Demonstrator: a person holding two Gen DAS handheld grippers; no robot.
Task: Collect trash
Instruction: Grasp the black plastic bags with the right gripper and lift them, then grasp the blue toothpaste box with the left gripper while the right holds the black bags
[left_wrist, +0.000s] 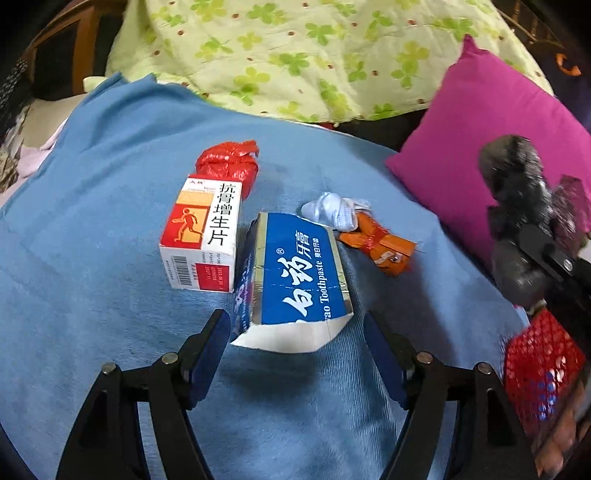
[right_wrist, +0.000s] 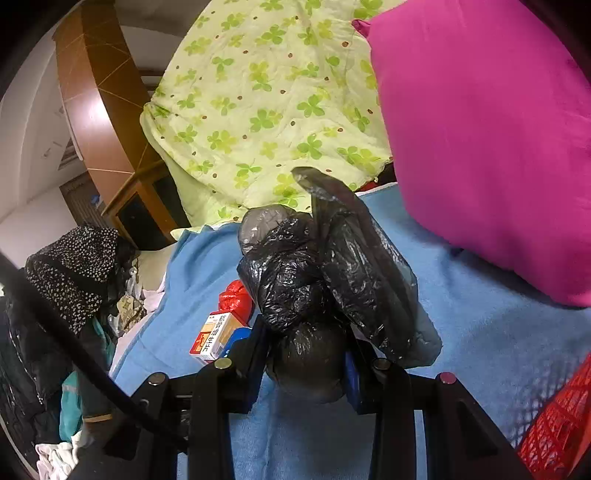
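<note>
In the left wrist view my left gripper (left_wrist: 295, 325) is open, its fingers on either side of the near end of a torn blue toothpaste box (left_wrist: 291, 280) on the blue blanket (left_wrist: 92, 240). Beside it lie a red-and-white medicine box (left_wrist: 203, 236), a red crumpled bag (left_wrist: 229, 164), a white wad (left_wrist: 332, 210) and an orange wrapper (left_wrist: 384, 247). In the right wrist view my right gripper (right_wrist: 304, 354) is shut on a knotted black plastic bag (right_wrist: 314, 280), held above the blanket. That bag also shows at the right of the left view (left_wrist: 517, 206).
A magenta pillow (right_wrist: 487, 129) lies at the right and a green clover quilt (left_wrist: 314, 55) at the back. A red mesh basket (right_wrist: 561, 417) sits at the near right. Dark clothes (right_wrist: 74, 273) pile up off the blanket's left edge, by a wooden headboard (right_wrist: 99, 107).
</note>
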